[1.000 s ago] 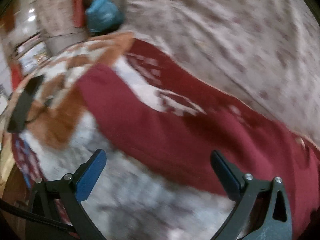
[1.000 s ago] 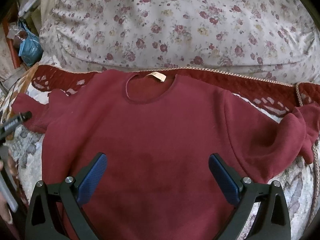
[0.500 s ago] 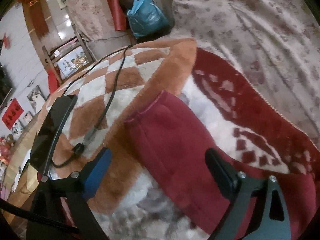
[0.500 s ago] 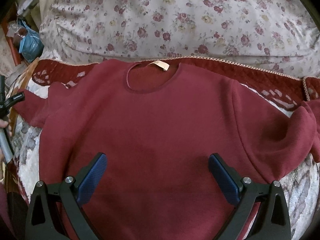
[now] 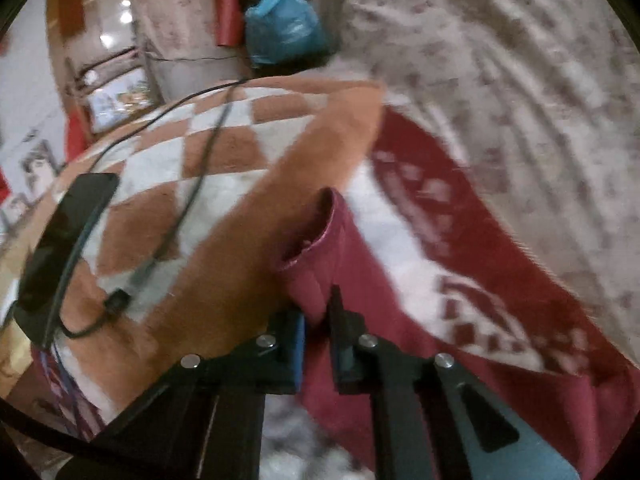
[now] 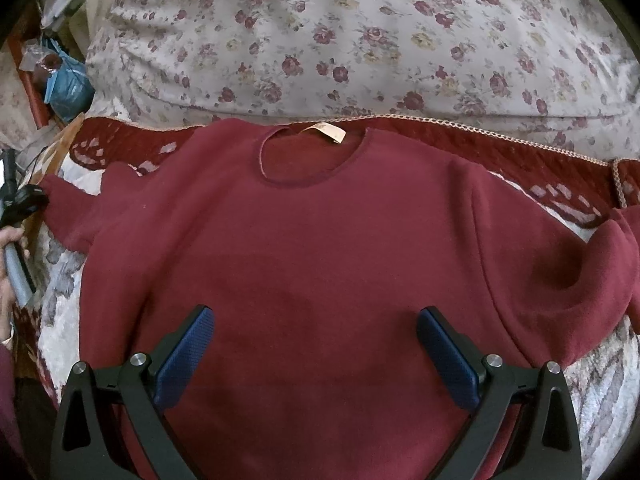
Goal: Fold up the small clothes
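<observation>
A maroon sweater (image 6: 320, 240) lies flat, front up, on the bed, its neck hole and tag (image 6: 326, 133) toward the far side. My left gripper (image 5: 318, 316) is shut on the end of the sweater's left sleeve (image 5: 324, 240), just behind the open cuff. In the right wrist view that gripper (image 6: 22, 202) shows at the left edge, held by a hand (image 6: 8, 264). My right gripper (image 6: 312, 332) hangs open above the sweater's lower body with nothing between its fingers. The right sleeve (image 6: 592, 264) lies bunched at the right.
A floral quilt (image 6: 360, 40) rises behind the sweater. Left of the sleeve, a black phone (image 5: 64, 240) with its cable (image 5: 200, 184) lies on an orange checked blanket (image 5: 224, 152). A blue bag (image 5: 284, 24) sits beyond the bed's corner.
My left gripper slid along the sleeve toward its cuff and closed on it. The right gripper stayed open over the sweater and hardly moved.
</observation>
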`<action>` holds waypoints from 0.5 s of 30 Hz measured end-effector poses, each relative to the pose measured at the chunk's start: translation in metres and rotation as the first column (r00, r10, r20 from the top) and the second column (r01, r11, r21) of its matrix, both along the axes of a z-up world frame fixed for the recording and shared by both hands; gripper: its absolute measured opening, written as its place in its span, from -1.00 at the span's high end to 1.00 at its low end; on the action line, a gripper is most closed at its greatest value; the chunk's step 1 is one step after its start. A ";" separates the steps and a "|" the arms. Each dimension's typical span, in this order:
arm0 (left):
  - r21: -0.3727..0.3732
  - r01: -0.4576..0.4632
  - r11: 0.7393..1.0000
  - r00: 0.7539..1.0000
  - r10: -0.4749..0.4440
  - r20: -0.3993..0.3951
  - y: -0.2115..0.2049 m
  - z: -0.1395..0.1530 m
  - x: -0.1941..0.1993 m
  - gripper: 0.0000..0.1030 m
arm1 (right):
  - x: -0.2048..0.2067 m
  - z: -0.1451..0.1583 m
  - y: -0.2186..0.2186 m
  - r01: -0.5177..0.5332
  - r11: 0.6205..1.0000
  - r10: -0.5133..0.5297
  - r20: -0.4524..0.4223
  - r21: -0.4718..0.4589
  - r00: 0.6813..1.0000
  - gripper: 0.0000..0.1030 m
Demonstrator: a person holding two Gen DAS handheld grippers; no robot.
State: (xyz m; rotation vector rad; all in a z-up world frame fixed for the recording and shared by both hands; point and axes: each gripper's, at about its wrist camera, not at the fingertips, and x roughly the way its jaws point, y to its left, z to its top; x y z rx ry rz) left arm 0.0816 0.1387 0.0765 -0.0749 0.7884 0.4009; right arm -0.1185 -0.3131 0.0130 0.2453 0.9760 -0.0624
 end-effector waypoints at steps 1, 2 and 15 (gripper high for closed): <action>-0.023 0.027 0.999 1.000 -0.027 0.007 -0.007 0.003 -0.005 0.83 | 0.000 0.000 0.000 0.002 1.000 -0.002 0.001 0.000 1.000 -1.00; -0.060 0.071 0.996 0.997 -0.070 0.015 -0.018 0.007 -0.011 0.84 | -0.001 0.001 0.000 0.003 1.000 -0.003 0.003 0.001 1.000 -1.00; -0.179 0.587 0.789 0.808 -0.586 0.064 -0.222 0.037 -0.103 0.84 | -0.017 0.034 -0.014 0.033 0.999 -0.036 0.100 0.034 0.994 -1.00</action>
